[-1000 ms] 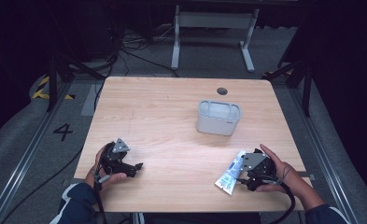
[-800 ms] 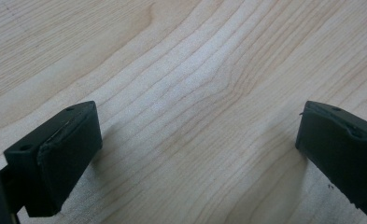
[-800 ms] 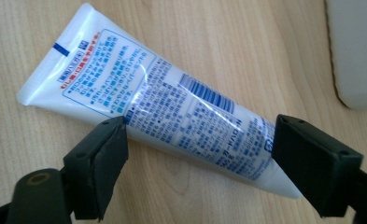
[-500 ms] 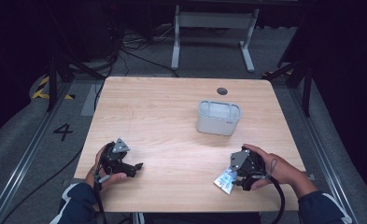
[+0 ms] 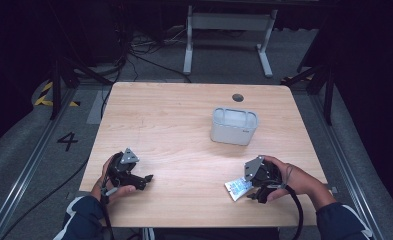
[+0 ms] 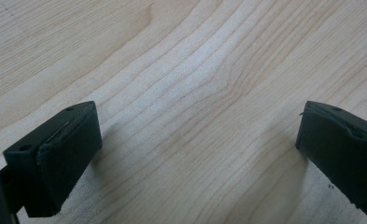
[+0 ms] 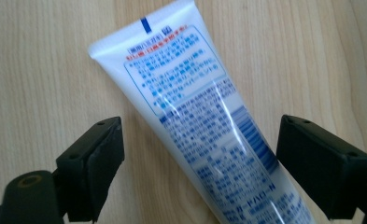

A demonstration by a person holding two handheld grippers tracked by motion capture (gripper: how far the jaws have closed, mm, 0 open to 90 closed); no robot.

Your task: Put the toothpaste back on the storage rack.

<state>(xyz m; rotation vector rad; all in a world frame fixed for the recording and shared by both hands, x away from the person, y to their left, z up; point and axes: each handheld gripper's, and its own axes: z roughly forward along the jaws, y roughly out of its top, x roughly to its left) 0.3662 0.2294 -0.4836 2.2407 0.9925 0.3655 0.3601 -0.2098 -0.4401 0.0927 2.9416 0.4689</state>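
Lab-like recording space, wooden table [image 5: 174, 120], dark curtains, floor cables [image 5: 134, 55], aluminium rails [image 5: 29, 170]

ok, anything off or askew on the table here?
Nothing damaged or spilled. The white tube lies flat on the table, diagonal between the open right gripper jaws rather than square to them. The grey bin stands upright.

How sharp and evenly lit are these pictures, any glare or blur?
High view: table bright, surroundings nearly black, detail soft. Right gripper view: glare streaks on the tube, its lower print blurred. Left gripper view: wood grain sharp, soft shadows beside the near black jaws.
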